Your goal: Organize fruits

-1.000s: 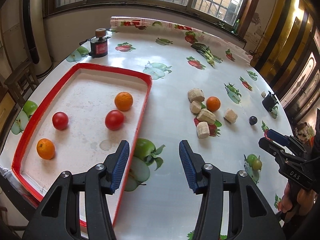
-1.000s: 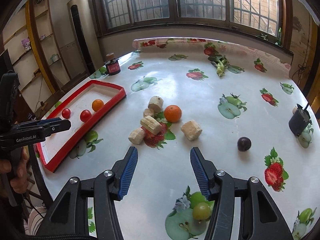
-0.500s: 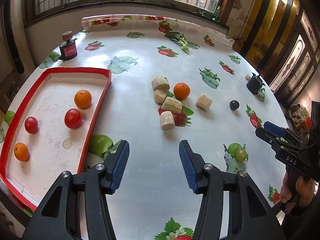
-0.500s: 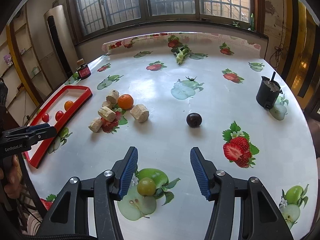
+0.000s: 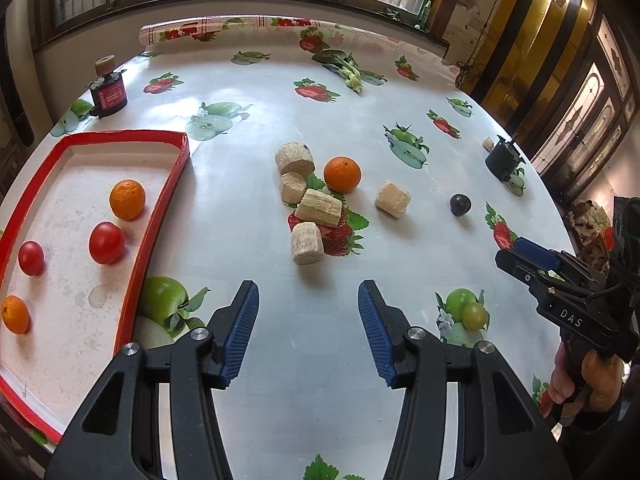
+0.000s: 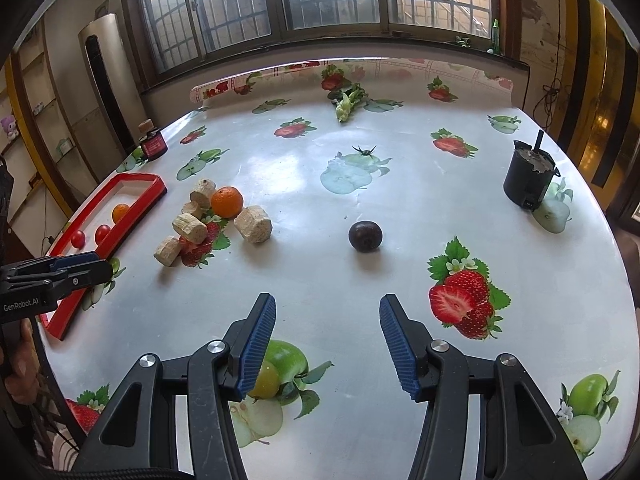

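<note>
Left gripper [image 5: 308,330] spread wide, grasping nothing, poised above the table [image 5: 248,208] just right of the red tray [image 5: 158,204]. Right gripper [image 6: 326,340] likewise released and empty — aimed at a dark plum [image 6: 365,235] lying alone, well right of the tray. Inside the tray: two oranges [image 5: 127,199], two tomatoes [image 5: 106,242]. Right of the tray, apart from it, a loose orange [image 5: 342,174] touching a cluster of pale cut chunks [image 5: 318,208] — one more chunk [image 5: 392,199] between orange and plum. Small green fruit [image 5: 474,315] near the right gripper.
</note>
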Action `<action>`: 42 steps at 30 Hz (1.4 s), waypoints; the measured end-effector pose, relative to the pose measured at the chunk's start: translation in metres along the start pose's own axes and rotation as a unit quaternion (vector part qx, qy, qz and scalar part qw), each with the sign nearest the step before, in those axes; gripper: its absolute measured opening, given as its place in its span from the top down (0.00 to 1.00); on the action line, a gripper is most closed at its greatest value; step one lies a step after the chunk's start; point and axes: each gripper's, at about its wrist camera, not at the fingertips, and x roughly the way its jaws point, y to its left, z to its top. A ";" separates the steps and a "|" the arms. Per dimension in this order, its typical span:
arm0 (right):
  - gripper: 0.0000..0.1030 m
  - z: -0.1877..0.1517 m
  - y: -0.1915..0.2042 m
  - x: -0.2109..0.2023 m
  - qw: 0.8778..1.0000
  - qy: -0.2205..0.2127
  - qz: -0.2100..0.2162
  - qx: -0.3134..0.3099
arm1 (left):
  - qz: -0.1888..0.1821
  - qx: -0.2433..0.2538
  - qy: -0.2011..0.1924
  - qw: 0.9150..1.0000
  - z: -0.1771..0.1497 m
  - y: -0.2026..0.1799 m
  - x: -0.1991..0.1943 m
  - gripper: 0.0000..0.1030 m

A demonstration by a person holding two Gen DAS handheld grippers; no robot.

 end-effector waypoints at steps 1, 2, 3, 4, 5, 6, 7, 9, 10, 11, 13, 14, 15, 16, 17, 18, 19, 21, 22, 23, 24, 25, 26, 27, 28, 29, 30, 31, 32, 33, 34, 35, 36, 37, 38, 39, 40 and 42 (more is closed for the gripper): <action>0.46 0.002 0.000 0.002 1.000 0.001 0.004 0.001 | 0.000 0.000 0.003 1.000 0.001 0.000 0.004 0.51; 0.46 0.003 -0.001 0.005 1.000 0.001 0.005 0.001 | 0.000 0.001 0.006 1.000 0.003 -0.001 0.008 0.51; 0.46 0.006 -0.002 0.009 1.000 0.003 0.005 0.001 | -0.001 0.001 0.009 1.000 0.004 -0.001 0.012 0.51; 0.46 0.008 -0.002 0.012 1.000 0.005 0.004 -0.001 | -0.001 0.001 0.013 1.000 0.005 -0.001 0.017 0.51; 0.46 0.011 -0.003 0.016 1.000 0.007 0.003 -0.002 | 0.000 0.001 0.018 1.000 0.007 -0.001 0.022 0.51; 0.46 0.013 -0.004 0.020 1.000 0.009 0.002 -0.002 | 0.000 0.001 0.020 1.000 0.008 -0.001 0.027 0.51; 0.46 0.016 -0.005 0.025 1.000 0.012 0.001 -0.002 | 0.001 0.000 0.022 1.000 0.010 0.000 0.031 0.51; 0.46 0.020 -0.008 0.034 1.000 0.017 -0.004 -0.002 | 0.004 -0.005 0.031 0.999 0.013 0.002 0.042 0.52; 0.46 0.023 -0.011 0.039 1.000 0.018 -0.006 -0.001 | 0.004 -0.007 0.034 0.999 0.014 0.003 0.047 0.52; 0.46 0.025 -0.013 0.044 1.000 0.021 -0.009 0.002 | 0.005 -0.008 0.037 0.999 0.016 0.003 0.052 0.52; 0.46 0.029 -0.019 0.053 1.000 0.025 -0.014 0.007 | 0.009 -0.007 0.039 0.999 0.019 0.003 0.059 0.52; 0.46 0.032 -0.022 0.058 1.000 0.026 -0.015 0.009 | 0.010 -0.007 0.040 0.999 0.021 0.003 0.063 0.52; 0.46 0.033 -0.024 0.062 0.999 0.029 -0.018 0.010 | 0.010 -0.006 0.040 0.999 0.022 0.003 0.065 0.52; 0.46 0.035 -0.026 0.067 0.999 0.032 -0.020 0.011 | 0.008 -0.005 0.039 0.999 0.023 0.002 0.067 0.52; 0.46 0.036 -0.027 0.071 0.999 0.033 -0.021 0.011 | 0.007 -0.003 0.036 0.999 0.023 0.001 0.068 0.52; 0.47 0.037 -0.028 0.075 0.999 0.035 -0.022 0.012 | 0.007 0.000 0.032 0.999 0.024 0.000 0.070 0.52; 0.49 0.038 -0.029 0.079 0.999 0.038 -0.024 0.011 | 0.008 0.004 0.030 1.000 0.025 0.000 0.071 0.52; 0.55 0.040 -0.029 0.086 0.999 0.039 -0.027 0.011 | 0.008 0.011 0.024 1.000 0.026 -0.001 0.072 0.60; 0.58 0.041 -0.028 0.088 0.999 0.034 -0.032 0.007 | 0.008 0.014 0.022 1.000 0.026 -0.002 0.073 0.69; 0.60 0.042 -0.027 0.089 0.999 0.033 -0.035 0.002 | 0.006 0.017 0.020 1.000 0.026 -0.002 0.073 0.73; 0.65 0.043 -0.026 0.090 0.999 0.031 -0.038 -0.001 | 0.004 0.019 0.019 1.000 0.027 -0.001 0.073 0.79; 0.73 0.044 -0.026 0.090 0.999 0.030 -0.036 -0.002 | 0.002 0.020 0.018 1.000 0.026 -0.001 0.073 0.79; 0.73 0.044 -0.025 0.090 0.999 0.030 -0.037 -0.001 | 0.000 0.020 0.017 1.000 0.026 0.000 0.072 0.79; 0.74 0.043 -0.024 0.088 0.999 0.029 -0.038 -0.002 | -0.001 0.020 0.016 1.000 0.025 0.000 0.071 0.79; 0.74 0.043 -0.023 0.085 0.999 0.026 -0.035 -0.001 | -0.002 0.020 0.015 1.000 0.024 0.001 0.070 0.79; 0.74 0.041 -0.022 0.082 0.999 0.025 -0.031 0.001 | -0.002 0.019 0.015 1.000 0.023 0.001 0.069 0.79; 0.74 0.040 -0.020 0.079 0.999 0.023 -0.028 0.001 | -0.004 0.018 0.015 1.000 0.022 0.002 0.067 0.79; 0.74 0.038 -0.018 0.075 0.999 0.021 -0.025 0.002 | -0.004 0.017 0.015 1.000 0.020 0.003 0.065 0.79; 0.74 0.037 -0.016 0.071 1.000 0.019 -0.022 0.002 | -0.004 0.017 0.015 1.000 0.018 0.003 0.063 0.79; 0.74 0.035 -0.014 0.067 1.000 0.017 -0.017 0.002 | -0.005 0.017 0.015 1.000 0.017 0.004 0.061 0.79; 0.74 0.033 -0.011 0.063 1.000 0.016 -0.014 0.002 | -0.005 0.016 0.014 1.000 0.015 0.004 0.058 0.79; 0.74 0.032 -0.008 0.059 1.000 0.014 -0.011 0.001 | -0.005 0.015 0.013 1.000 0.013 0.005 0.055 0.79; 0.74 0.031 -0.005 0.056 1.000 0.014 -0.007 0.000 | -0.004 0.015 0.012 1.000 0.012 0.006 0.053 0.79; 0.74 0.029 -0.002 0.053 1.000 0.013 -0.004 -0.002 | -0.003 0.014 0.010 1.000 0.010 0.006 0.050 0.79; 0.74 0.028 0.002 0.050 1.000 0.012 -0.002 -0.005 | -0.002 0.013 0.009 1.000 0.009 0.007 0.047 0.79; 0.74 0.028 0.006 0.047 1.000 0.010 0.000 -0.008 | -0.002 0.013 0.007 1.000 0.007 0.008 0.044 0.79; 0.74 0.027 0.009 0.044 1.000 0.010 0.002 -0.011 | -0.002 0.013 0.004 1.000 0.006 0.009 0.040 0.79; 0.74 0.026 0.016 0.038 1.000 0.007 0.006 -0.016 | -0.001 0.011 -0.001 1.000 0.004 0.011 0.033 0.79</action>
